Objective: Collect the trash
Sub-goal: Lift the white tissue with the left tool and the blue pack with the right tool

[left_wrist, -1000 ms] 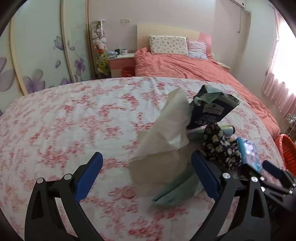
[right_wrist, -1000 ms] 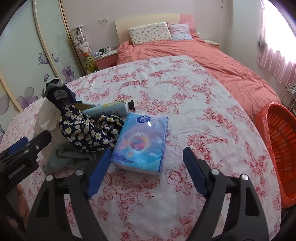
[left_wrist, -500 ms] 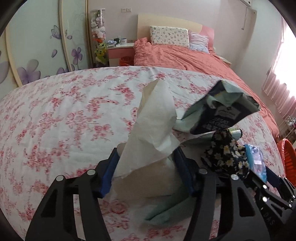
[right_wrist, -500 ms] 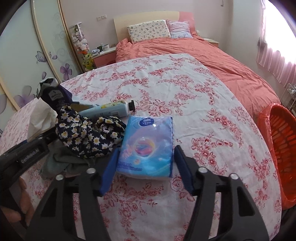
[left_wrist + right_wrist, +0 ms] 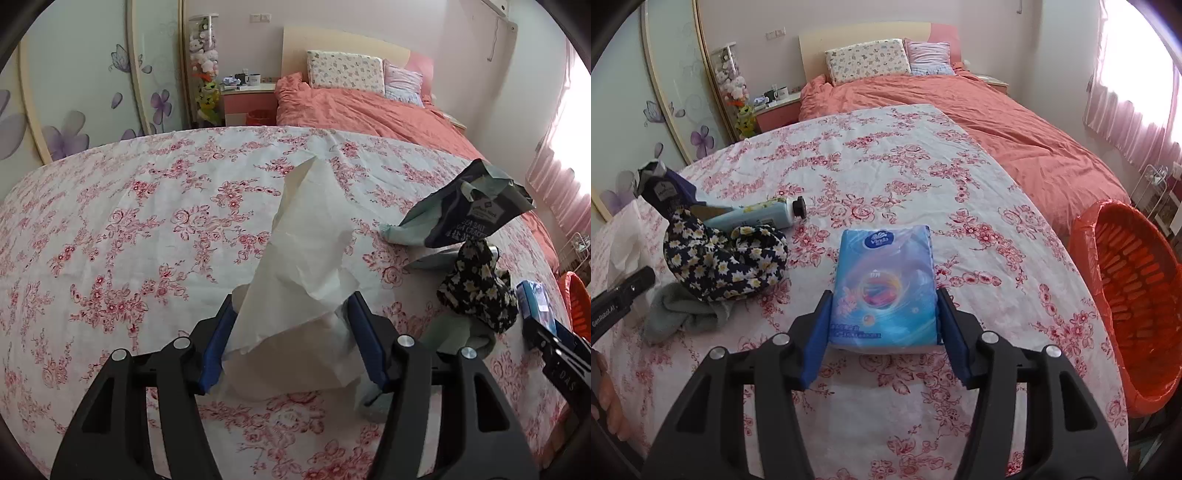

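Left tongs (image 5: 290, 332): blue pads pinch the lower part of a crumpled white tissue (image 5: 303, 266), which stands up between them above the floral-sheeted counter (image 5: 129, 229); the jaws have just been closing onto it. Right tongs (image 5: 882, 325): pads press both long sides of a blue tissue pack (image 5: 884, 284) lying flat on the sheet, its near end between them; these jaws too have just closed. Beside the pack lie a daisy-print cloth (image 5: 724, 258), a lotion bottle (image 5: 764, 216) and a dark snack bag (image 5: 476, 210). An orange basket (image 5: 1126, 288) stands at the right.
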